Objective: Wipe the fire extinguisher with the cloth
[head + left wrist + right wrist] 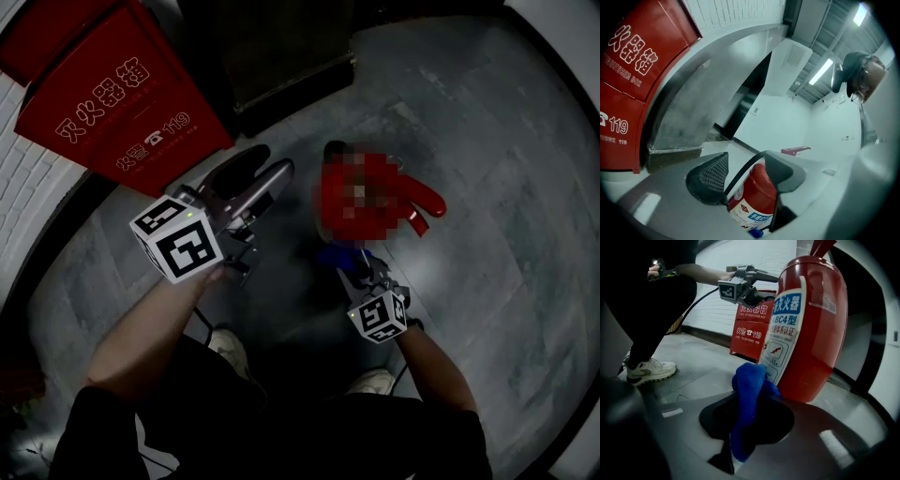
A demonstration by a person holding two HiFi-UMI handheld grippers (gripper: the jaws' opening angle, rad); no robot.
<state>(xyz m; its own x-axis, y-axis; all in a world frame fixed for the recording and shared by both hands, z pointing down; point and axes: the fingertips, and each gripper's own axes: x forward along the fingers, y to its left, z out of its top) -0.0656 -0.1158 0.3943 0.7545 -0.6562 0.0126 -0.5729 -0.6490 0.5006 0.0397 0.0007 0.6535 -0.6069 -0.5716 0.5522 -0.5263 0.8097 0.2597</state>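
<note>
- Because the work sits low, the grey tiled floor (487,141) serves as the work surface. Bare floor lies round the cylinder on most sides, so the person can reach it from a crouch.
- The red extinguisher box (103,94) stands against the white-tiled wall, behind the left gripper. The cylinder stands clear of it, which I judge leaves room to wipe all round.
- The fire extinguisher (811,324) stands upright on the floor between the two grippers, its label turned toward the right one, so that face is the side on offer for wiping.
- The left gripper (747,168) is held level near the cylinder's upper part. Its fingers are spread wide and grasp nothing. The red shoulder and the black hose (740,171) show between them, but the pads do not press on either. It looks poised to steady the cylinder against the push of a wipe.
- The right gripper (747,413) tilts downward toward the base, fingers clenched on the cloth, suited to a stroke along the lower body.
- The blue cloth (749,380) bunches out beyond the fingertips, so fabric rather than metal meets the paint. Its tip lies at the label's lower edge; whether touching or just beside, I cannot tell.
</note>
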